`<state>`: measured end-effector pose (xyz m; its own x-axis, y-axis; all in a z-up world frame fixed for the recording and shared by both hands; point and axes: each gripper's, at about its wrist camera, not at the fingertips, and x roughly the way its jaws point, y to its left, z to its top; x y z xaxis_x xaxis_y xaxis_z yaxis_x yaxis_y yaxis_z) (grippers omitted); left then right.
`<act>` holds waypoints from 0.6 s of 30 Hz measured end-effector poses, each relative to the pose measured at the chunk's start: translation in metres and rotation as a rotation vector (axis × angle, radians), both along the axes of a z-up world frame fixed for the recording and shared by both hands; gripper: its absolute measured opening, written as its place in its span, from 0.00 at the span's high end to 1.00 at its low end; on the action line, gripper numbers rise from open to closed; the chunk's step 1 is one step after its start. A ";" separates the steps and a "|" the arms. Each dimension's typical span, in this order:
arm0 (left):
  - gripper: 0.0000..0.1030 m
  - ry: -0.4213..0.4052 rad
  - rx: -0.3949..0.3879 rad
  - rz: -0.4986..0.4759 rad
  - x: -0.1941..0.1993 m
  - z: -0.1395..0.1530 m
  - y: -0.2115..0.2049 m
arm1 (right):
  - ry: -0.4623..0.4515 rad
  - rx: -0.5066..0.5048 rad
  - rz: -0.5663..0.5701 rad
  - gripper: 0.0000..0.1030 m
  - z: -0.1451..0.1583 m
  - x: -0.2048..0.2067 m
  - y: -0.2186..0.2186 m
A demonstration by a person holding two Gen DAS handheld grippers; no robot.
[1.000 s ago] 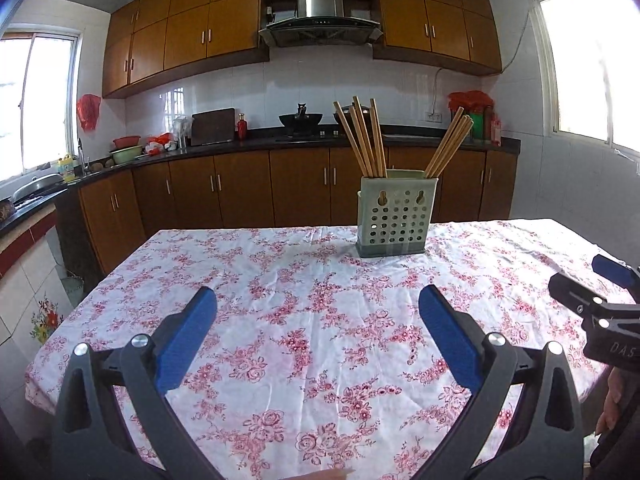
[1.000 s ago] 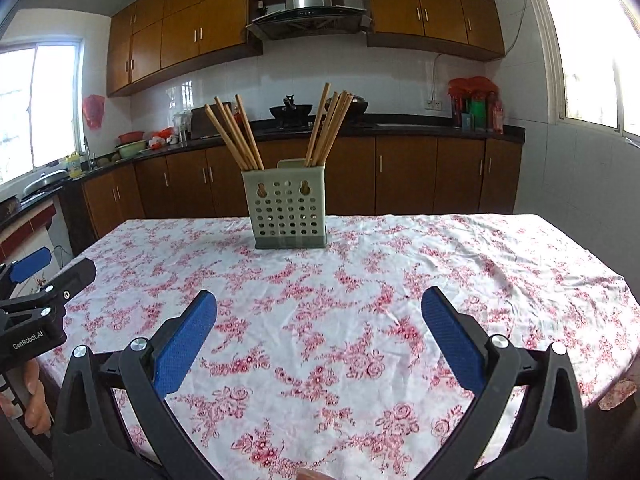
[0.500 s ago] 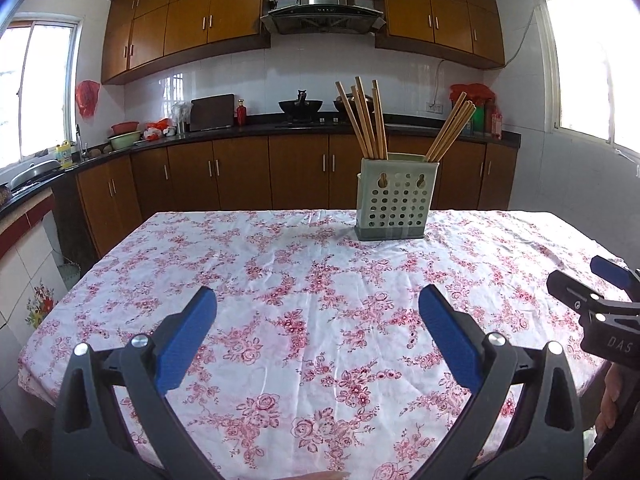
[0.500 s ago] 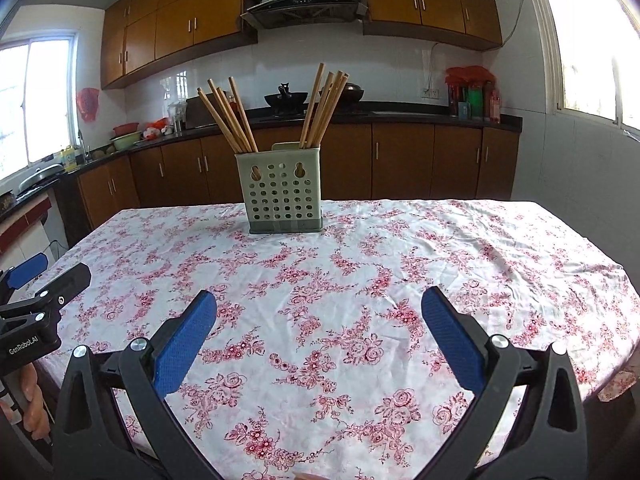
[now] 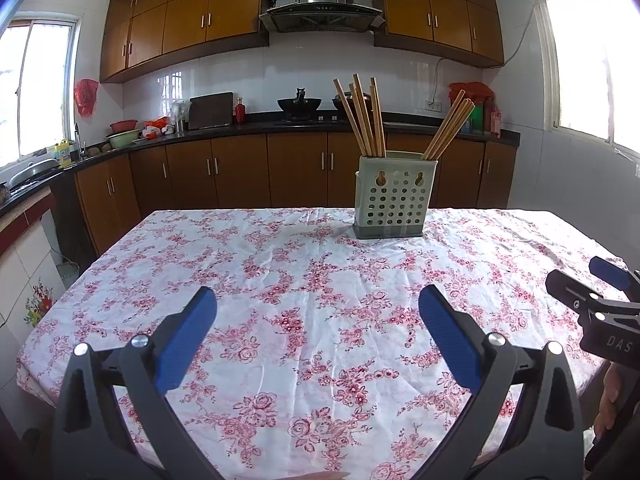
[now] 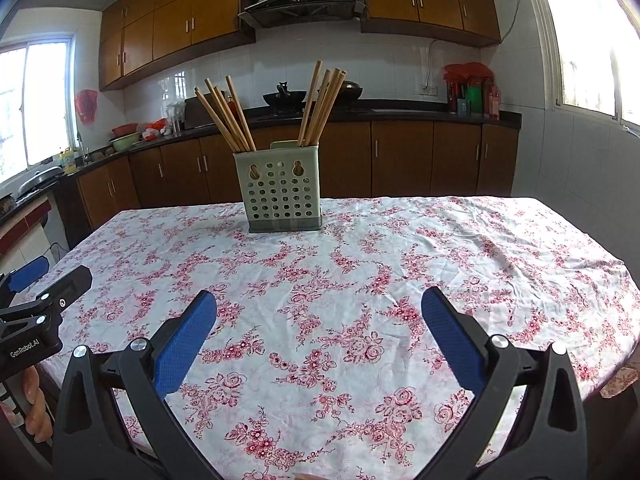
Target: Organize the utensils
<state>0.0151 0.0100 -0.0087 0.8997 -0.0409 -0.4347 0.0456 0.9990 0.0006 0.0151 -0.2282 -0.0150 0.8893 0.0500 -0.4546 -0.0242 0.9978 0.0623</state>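
Note:
A pale green perforated utensil holder stands near the far edge of the table. Wooden chopsticks lean in its left compartment, and a second bunch leans in its right one. My left gripper hovers open and empty over the near side of the table, well short of the holder. My right gripper is also open and empty, at about the same distance. Each gripper shows at the edge of the other's view: right gripper, left gripper.
A white tablecloth with red flowers covers the table. Behind it runs a dark counter with brown cabinets, a wok on the stove and bowls by the sink. Windows stand on both sides.
Both views have tilted upward and drawn back a little; the holder sits lower and slightly farther in each. Both grippers stayed open and empty.

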 end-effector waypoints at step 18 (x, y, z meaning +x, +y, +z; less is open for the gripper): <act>0.04 0.001 0.000 -0.001 0.000 0.000 -0.001 | 0.001 0.003 -0.001 0.02 0.000 0.000 -0.001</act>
<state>0.0152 0.0088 -0.0088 0.8991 -0.0421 -0.4356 0.0470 0.9989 0.0005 0.0149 -0.2287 -0.0150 0.8890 0.0508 -0.4551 -0.0235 0.9976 0.0654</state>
